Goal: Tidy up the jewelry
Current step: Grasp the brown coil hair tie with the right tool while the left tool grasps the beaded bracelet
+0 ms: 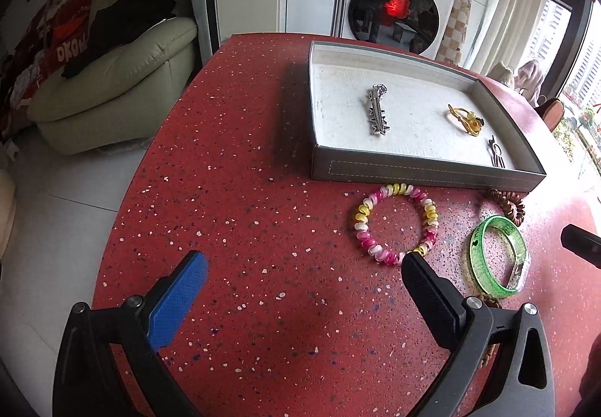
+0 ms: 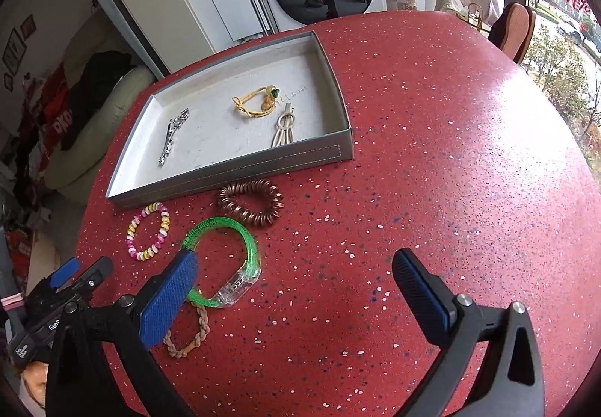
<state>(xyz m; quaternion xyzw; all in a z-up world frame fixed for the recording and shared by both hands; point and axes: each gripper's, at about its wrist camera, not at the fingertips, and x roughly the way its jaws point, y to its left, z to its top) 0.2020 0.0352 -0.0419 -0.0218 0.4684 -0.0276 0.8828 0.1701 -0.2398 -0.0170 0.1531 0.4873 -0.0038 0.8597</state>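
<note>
Left tongs [image 1: 304,266]: spread wide, nothing between the pads, held above bare bench surface. The dark right-hand pad [image 1: 422,285] sits just at the near edge of the pink, yellow and white spiral bracelet [image 1: 396,225]; contact cannot be confirmed from this angle.

Right tongs [image 2: 293,278]: likewise spread wide and empty above the red speckled bench [image 2: 432,154]. The blue left-hand pad [image 2: 169,300] overlaps the near-left part of the translucent green plastic bangle [image 2: 249,240] in the right wrist view, and a tan braided cord loop [image 2: 188,338] lies on the bench just behind that pad, touching or nearly touching the bangle's near edge.

Loose items on the bench, all outside the tray: the green bangle nearest, the spiral bracelet to its left, and a copper-brown coiled hair tie [image 2: 249,203] beyond the bangle, just in front of the tray wall.

Beyond these stands a shallow grey rectangular tray with a white lining [image 2: 233,172]. It holds three pieces, well apart from one another: a silver spiked hair clip [image 2: 171,139] towards the left, a yellow cord bracelet with a small green and amber charm [image 2: 255,103] near the middle, and a pale metal hair clip [image 2: 283,129] towards the near right corner.

Behind the bench: a white front-loading washing machine [image 1: 398,3] and a cream upholstered armchair with dark clothing on it [image 1: 124,71].
</note>
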